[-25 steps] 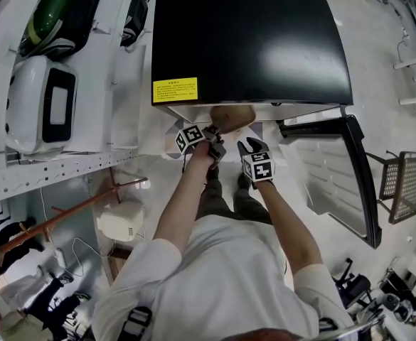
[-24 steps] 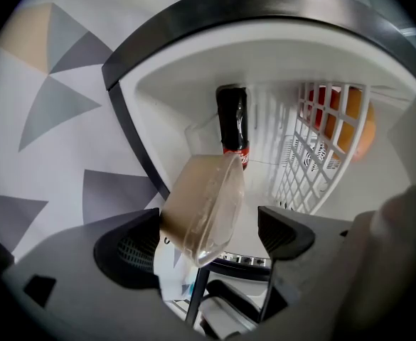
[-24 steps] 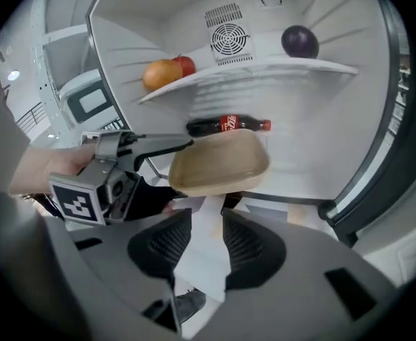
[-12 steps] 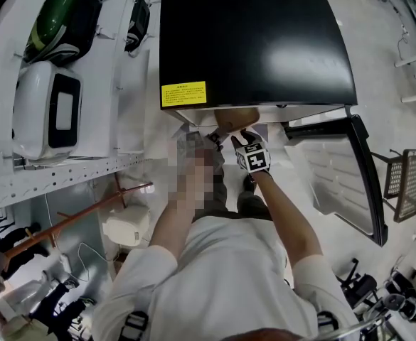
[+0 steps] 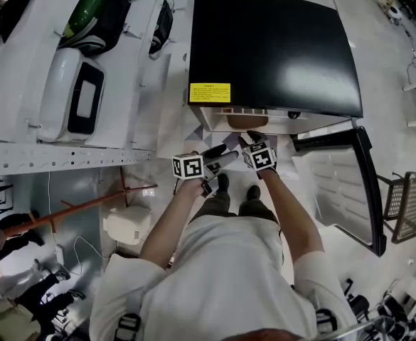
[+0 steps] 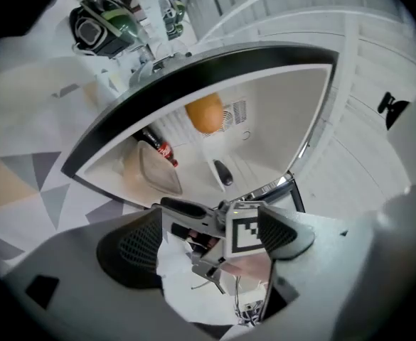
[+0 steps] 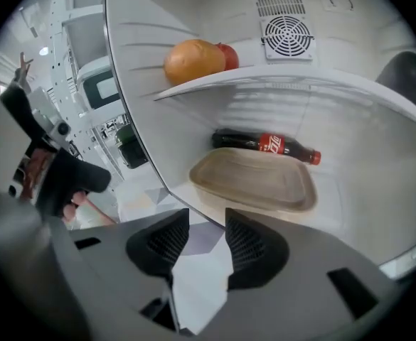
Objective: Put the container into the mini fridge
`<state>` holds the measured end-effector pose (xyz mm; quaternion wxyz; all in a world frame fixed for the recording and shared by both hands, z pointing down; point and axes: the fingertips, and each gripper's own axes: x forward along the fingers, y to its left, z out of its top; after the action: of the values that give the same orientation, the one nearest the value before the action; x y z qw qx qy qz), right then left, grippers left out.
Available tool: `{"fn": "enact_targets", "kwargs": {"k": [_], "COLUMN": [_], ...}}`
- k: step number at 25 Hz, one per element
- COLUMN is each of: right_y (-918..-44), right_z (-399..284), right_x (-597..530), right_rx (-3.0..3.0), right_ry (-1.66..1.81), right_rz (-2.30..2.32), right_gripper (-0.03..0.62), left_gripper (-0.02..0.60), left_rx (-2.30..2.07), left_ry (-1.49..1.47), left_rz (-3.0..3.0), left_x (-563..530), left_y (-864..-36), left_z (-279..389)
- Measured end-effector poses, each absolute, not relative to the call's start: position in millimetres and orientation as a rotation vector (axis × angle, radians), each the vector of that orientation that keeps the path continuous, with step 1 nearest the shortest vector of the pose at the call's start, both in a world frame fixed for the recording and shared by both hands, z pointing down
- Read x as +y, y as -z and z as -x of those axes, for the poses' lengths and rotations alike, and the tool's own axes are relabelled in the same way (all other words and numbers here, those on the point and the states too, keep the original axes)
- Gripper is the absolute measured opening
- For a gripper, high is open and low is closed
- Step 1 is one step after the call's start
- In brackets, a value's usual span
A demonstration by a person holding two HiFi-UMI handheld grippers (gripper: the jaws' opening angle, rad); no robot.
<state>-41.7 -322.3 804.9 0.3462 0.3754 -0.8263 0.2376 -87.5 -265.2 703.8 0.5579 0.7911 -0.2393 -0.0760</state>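
Observation:
The tan shallow container (image 7: 254,180) lies flat on the floor of the open mini fridge (image 5: 275,48), in front of a cola bottle (image 7: 268,144). It also shows in the head view as the container (image 5: 247,121) and in the left gripper view as the container (image 6: 158,169). My right gripper (image 7: 200,244) hangs just outside the fridge mouth. Its jaws have just been opening, with nothing between them. My left gripper (image 6: 208,244) is drawn back to the left with its jaws wide apart and empty. Beyond it I see the right gripper's marker cube (image 6: 247,226).
An orange (image 7: 193,60) and a red fruit (image 7: 227,54) sit on the upper shelf, below a fan vent (image 7: 286,27). The fridge door (image 5: 343,183) stands swung open at the right. White shelving (image 5: 65,112) with appliances runs along the left.
The container, earlier at the fridge mouth by the grippers, now lies inside. Both grippers are free of it. The left gripper has pulled back to the left and rolled.

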Motion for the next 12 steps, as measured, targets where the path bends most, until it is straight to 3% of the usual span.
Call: {"fn": "enact_targets", "kwargs": {"k": [12], "right_y": [-791], "right_z": [40], "right_x": [-320], "right_rx": [-2.151], "right_ry": [-0.649], "right_rz": [-0.966], "right_gripper": [0.184], "left_gripper": [0.418], "left_rx": [-0.576], "left_ry": [0.21], "left_rz": [-2.06], "left_x": [-238], "left_y": [-648], "left_z": [122]}}
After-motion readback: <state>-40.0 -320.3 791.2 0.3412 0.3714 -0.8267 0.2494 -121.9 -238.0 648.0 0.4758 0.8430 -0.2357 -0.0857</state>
